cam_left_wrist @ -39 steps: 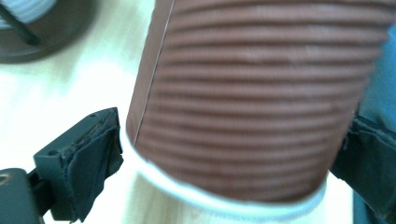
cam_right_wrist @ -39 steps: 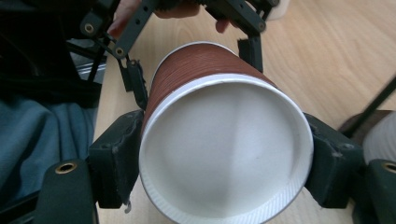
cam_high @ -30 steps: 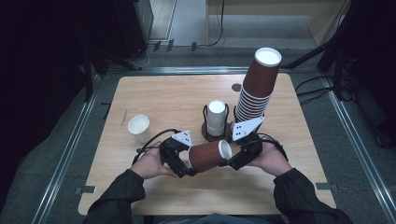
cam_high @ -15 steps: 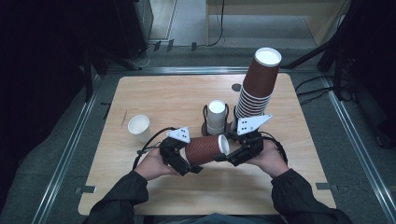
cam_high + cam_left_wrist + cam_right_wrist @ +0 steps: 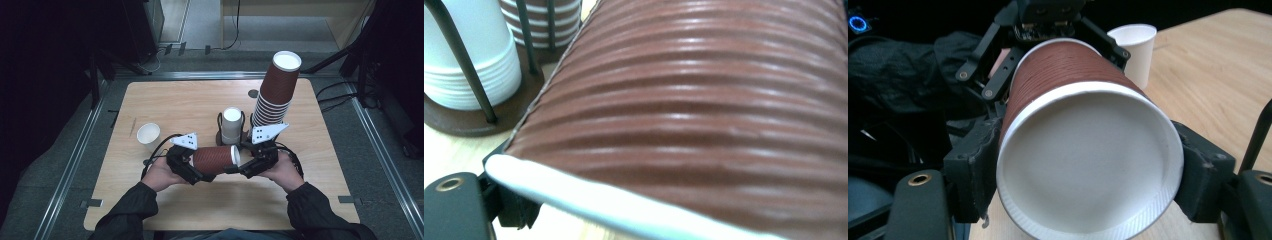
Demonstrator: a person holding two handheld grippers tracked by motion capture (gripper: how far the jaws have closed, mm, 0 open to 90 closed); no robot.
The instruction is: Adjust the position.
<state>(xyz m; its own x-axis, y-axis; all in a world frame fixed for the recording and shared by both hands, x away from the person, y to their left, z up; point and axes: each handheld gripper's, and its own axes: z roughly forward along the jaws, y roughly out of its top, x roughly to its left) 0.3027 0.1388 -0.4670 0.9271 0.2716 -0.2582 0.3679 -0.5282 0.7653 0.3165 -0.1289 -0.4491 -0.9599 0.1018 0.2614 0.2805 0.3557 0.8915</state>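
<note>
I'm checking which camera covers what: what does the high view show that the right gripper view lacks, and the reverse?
High view alone: the tall stack of brown cups, the white cups in the wire holder, and the whole table.
Right gripper view alone: the held brown cup's white bottom face-on, with the right gripper clamped on either side of it.
Both: the brown cup lying sideways between the two grippers, the left gripper at its far end, and the single white cup.

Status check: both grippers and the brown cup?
Right gripper clamped on the brown ribbed cup at one end. Left gripper at the other end, jaws just closing around it. White cup stands clear, left.
</note>
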